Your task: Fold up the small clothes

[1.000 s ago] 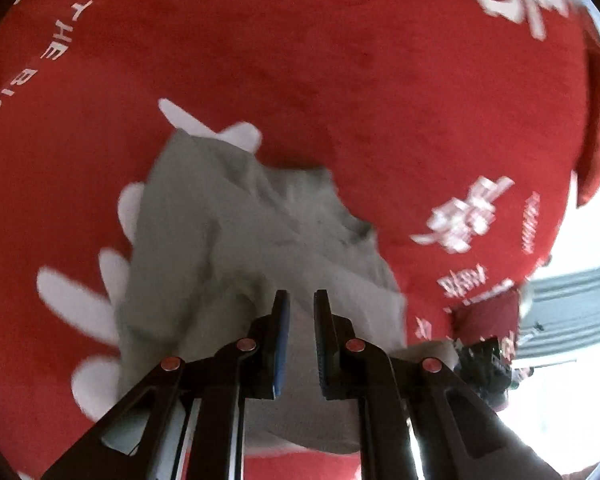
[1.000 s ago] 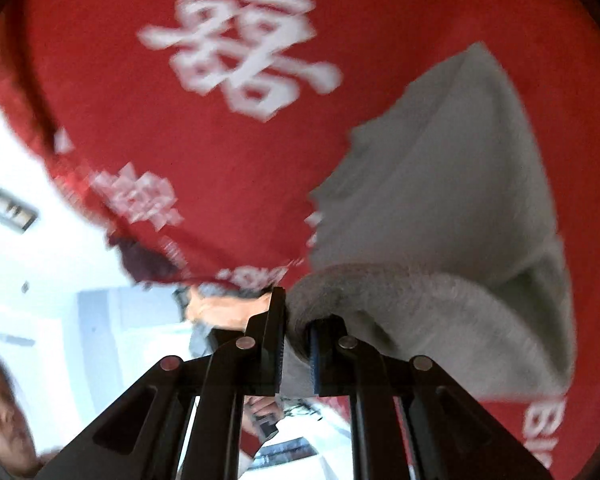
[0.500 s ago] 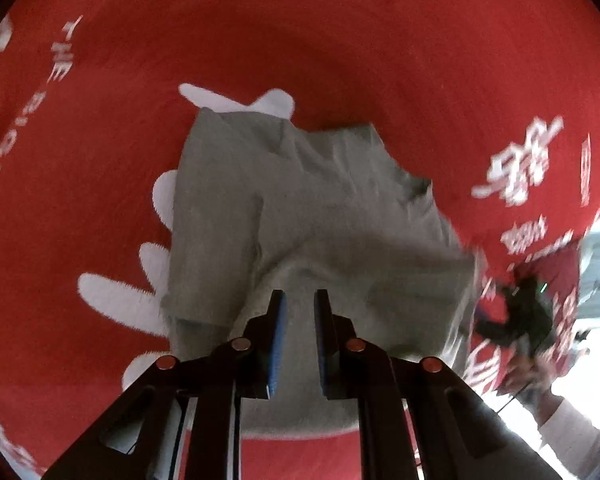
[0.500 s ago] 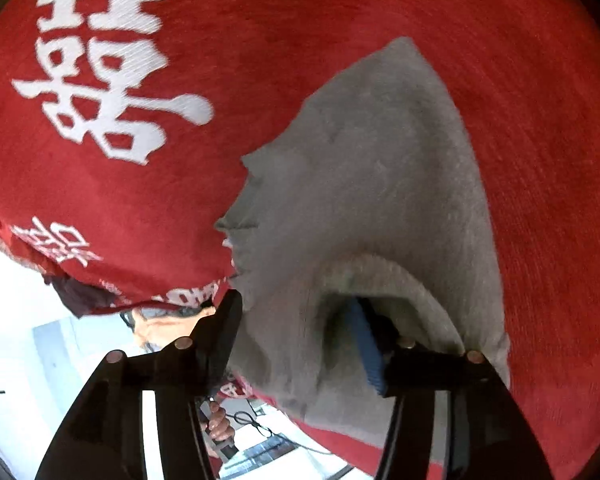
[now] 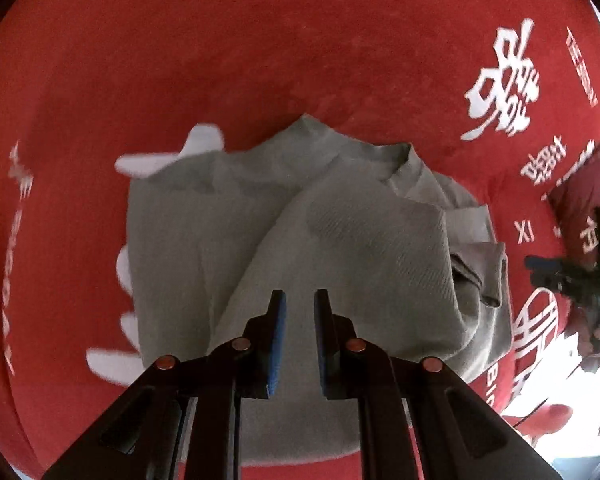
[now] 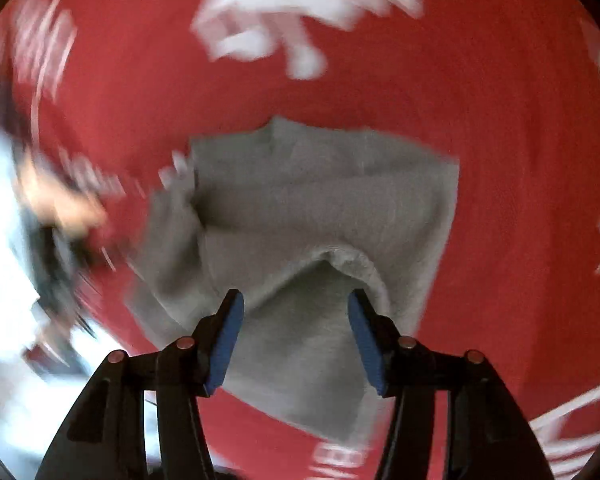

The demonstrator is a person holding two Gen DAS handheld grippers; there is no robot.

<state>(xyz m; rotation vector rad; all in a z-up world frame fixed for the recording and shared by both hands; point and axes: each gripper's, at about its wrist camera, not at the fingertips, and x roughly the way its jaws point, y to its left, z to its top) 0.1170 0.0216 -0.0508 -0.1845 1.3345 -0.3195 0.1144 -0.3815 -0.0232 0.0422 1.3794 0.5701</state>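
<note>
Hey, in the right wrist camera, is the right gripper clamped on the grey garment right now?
No, the right gripper is wide open, and the grey garment lies loose on the red cloth.

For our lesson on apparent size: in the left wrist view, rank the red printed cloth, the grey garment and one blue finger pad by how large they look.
1. Red printed cloth, fills most of the view.
2. Crumpled grey garment.
3. Blue pad on the left gripper's fingers, smallest, though its nearness to the camera enlarges it.

Left tool [image 5: 300,300] narrowly parted and empty; right tool [image 6: 296,300] spread wide.
</note>
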